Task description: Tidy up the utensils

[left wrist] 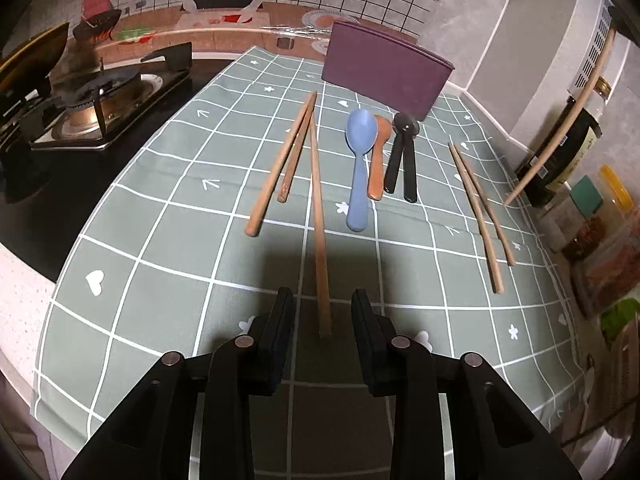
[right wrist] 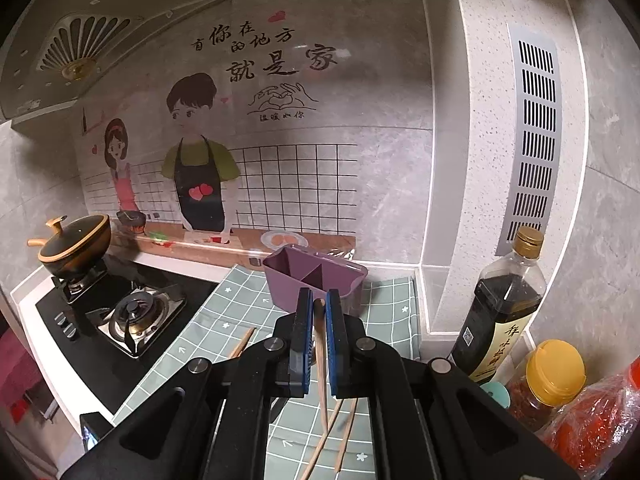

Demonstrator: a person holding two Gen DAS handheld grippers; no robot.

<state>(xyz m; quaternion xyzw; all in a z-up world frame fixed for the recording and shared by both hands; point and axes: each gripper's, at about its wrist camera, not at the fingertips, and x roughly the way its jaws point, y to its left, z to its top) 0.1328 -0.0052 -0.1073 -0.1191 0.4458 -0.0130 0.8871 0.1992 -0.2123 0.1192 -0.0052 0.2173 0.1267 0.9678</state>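
The left gripper [left wrist: 323, 312] is hovering with its matte black jaws partly apart, straddling the near end of a long square-cut wooden chopstick [left wrist: 319, 216] without pressing it, as it lies on the soft green checked mat [left wrist: 160, 208] beside two more brown chopsticks [left wrist: 280, 164]. The right gripper [right wrist: 319, 304] is clamping its ribbed blue pads on a pale slender chopstick [right wrist: 321, 364], near the glossy purple divided utensil holder [right wrist: 312, 276]. A smooth blue plastic spoon [left wrist: 359, 168] is lying on the mat beside a wooden spoon [left wrist: 379, 160] and black spoons [left wrist: 402, 156].
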